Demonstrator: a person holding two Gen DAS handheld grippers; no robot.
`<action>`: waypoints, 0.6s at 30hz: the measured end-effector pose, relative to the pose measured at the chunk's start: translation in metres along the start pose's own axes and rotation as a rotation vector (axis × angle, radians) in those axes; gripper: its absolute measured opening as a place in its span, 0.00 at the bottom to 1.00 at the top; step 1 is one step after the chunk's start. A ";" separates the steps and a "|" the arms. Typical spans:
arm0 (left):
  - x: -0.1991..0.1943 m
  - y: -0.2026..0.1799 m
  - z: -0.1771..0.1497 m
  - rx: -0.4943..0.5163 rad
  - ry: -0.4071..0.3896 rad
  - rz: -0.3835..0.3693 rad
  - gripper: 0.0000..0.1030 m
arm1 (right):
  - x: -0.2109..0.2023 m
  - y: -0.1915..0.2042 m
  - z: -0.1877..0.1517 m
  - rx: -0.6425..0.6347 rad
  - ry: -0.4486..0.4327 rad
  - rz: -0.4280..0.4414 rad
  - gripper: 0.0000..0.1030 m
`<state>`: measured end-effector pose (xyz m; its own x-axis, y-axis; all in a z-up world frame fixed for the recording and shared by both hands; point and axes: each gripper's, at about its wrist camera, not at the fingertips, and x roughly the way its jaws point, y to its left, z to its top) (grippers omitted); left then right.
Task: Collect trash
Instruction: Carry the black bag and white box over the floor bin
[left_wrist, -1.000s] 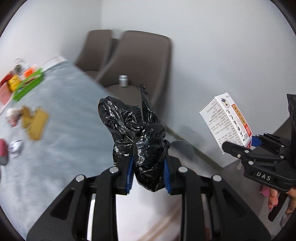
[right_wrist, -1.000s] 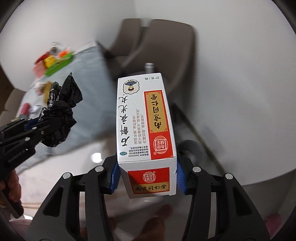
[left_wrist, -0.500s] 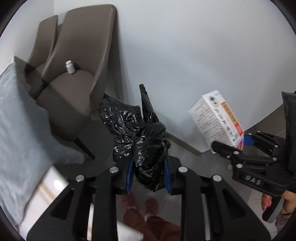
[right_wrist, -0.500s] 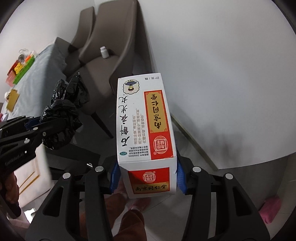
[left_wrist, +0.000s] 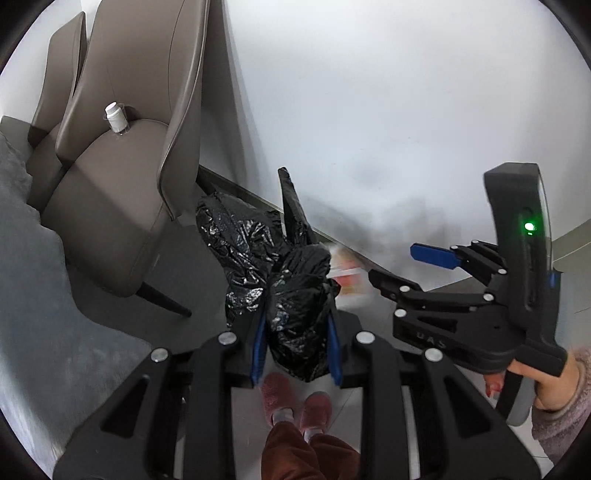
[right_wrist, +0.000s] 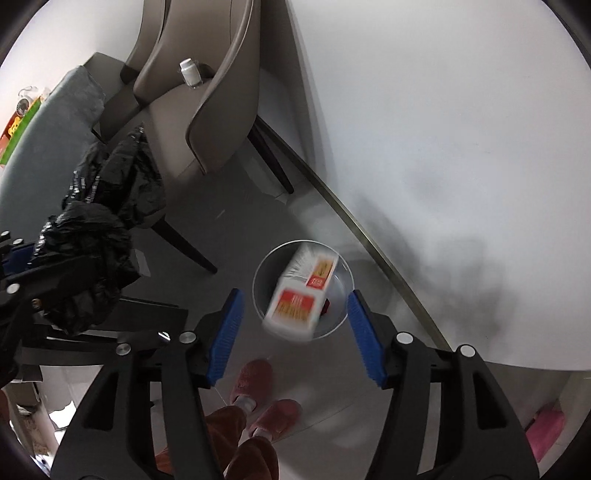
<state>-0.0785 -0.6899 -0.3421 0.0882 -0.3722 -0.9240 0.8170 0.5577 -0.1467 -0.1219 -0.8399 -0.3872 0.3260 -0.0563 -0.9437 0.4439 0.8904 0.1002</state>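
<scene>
Nearest, the right hand-held gripper (right_wrist: 293, 330) hangs with its blue pads spread wide and nothing between them. Just beyond, the red-and-white box (right_wrist: 302, 293) is blurred over the mouth of the round bin (right_wrist: 341, 280) on the floor, and I cannot tell if it is touching the rim. This looks like the drop-off step. The left hand-held gripper (left_wrist: 295, 341) is clenched on the crumpled black bag (left_wrist: 295, 295), near the bin on its left. I'd judge that goes next: swing it right, over the opening, then let go. Room is snug: the brown chair (right_wrist: 207, 107) stands left of the bin, the wall (right_wrist: 443, 110) close behind, pink slippers (right_wrist: 266, 395) just short of it.
</scene>
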 end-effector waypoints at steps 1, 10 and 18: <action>0.001 0.002 0.001 -0.004 0.002 -0.004 0.26 | 0.003 -0.001 0.002 0.001 0.006 -0.001 0.55; 0.022 -0.006 0.017 0.011 0.029 -0.042 0.26 | -0.013 -0.041 -0.013 0.082 0.009 -0.007 0.55; 0.070 -0.027 0.022 0.050 0.099 -0.084 0.27 | -0.018 -0.067 -0.026 0.187 0.000 -0.023 0.55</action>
<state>-0.0818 -0.7476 -0.3951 -0.0363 -0.3401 -0.9397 0.8465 0.4894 -0.2098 -0.1788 -0.8868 -0.3850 0.3137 -0.0758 -0.9465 0.5984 0.7897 0.1351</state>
